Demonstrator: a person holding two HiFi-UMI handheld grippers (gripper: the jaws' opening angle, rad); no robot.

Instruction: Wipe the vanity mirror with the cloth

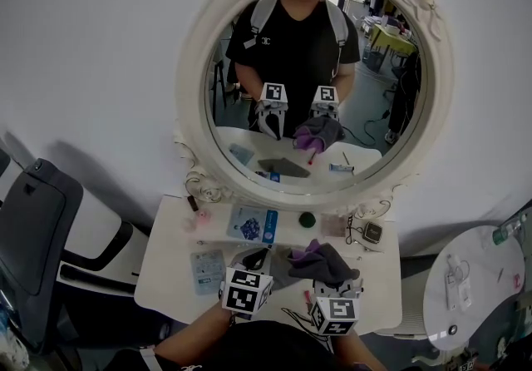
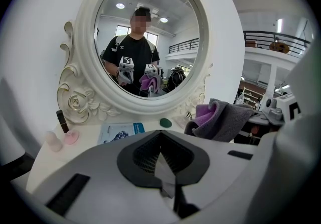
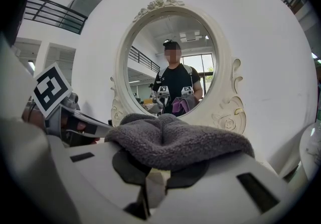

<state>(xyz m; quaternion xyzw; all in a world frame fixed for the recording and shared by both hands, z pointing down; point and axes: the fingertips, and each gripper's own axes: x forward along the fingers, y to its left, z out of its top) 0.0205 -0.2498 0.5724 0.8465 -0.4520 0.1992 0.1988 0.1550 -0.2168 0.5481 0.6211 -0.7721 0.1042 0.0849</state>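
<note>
Clamping the cloth (image 1: pixel 322 261), right gripper (image 1: pixel 331 280) sits short of the mirror (image 1: pixel 314 86) ahead. Left gripper (image 1: pixel 258 259), just beside it, has jaws together, nothing between them.

Centre frame, you see a blue packet (image 1: pixel 252 225) flat on the white tabletop (image 1: pixel 166 278). A green round item (image 1: pixel 307 218) lies just right. A dark chair (image 1: pixel 37 232) stands lower left.

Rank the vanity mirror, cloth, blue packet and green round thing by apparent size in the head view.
Vanity mirror
cloth, lifted nearer the camera, so its lead is unsure
blue packet
green round thing
</note>
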